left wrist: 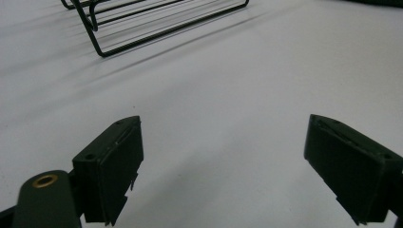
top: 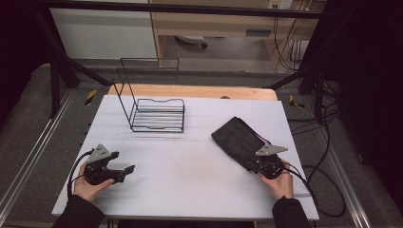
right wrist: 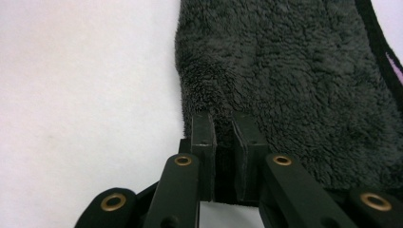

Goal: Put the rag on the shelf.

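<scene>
A dark fleecy cloth (top: 236, 137) with a purple-lined edge lies folded on the right side of the white table (top: 190, 175). My right gripper (top: 253, 164) sits at the cloth's near corner. In the right gripper view, this gripper (right wrist: 223, 135) has its jaws almost together, pinching the near edge of the cloth (right wrist: 294, 80). My left gripper (top: 127, 169) rests at the front left of the table, far from the cloth. Its jaws stand wide apart with nothing between them, as the left gripper view shows (left wrist: 223, 142).
A black wire rack (top: 157, 114) stands at the back left of the table, ahead of the left gripper, and its base (left wrist: 142, 28) is in the left gripper view. Cables trail off the table's right side. Metal frame bars run behind.
</scene>
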The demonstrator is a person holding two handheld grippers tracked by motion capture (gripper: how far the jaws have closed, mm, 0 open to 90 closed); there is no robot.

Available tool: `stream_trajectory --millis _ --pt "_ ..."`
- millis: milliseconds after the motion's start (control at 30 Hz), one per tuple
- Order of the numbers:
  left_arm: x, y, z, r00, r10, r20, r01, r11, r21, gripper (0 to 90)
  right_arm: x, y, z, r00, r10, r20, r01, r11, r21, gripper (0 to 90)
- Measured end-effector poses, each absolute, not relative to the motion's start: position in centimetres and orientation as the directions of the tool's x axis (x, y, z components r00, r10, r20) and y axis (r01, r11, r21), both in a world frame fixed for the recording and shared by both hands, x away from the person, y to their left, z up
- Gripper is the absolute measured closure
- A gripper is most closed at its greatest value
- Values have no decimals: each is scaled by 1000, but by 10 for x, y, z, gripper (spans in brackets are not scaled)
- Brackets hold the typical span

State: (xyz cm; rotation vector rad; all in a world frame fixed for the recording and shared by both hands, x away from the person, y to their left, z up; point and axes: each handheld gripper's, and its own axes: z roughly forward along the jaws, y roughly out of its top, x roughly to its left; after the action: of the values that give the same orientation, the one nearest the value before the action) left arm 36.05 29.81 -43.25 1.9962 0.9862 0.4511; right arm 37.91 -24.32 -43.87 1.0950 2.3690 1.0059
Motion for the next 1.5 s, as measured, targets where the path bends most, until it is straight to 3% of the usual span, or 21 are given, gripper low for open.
stream_trajectory --millis 667,1500 --pt "360 298 -432 623 781 -49 475 -328 817 130 369 -224 -422 -679 730 80 517 397 758 821" --pt "360 298 -431 621 782 -52 481 -328 813 130 359 -158 -420 -723 672 158 523 383 762 823"
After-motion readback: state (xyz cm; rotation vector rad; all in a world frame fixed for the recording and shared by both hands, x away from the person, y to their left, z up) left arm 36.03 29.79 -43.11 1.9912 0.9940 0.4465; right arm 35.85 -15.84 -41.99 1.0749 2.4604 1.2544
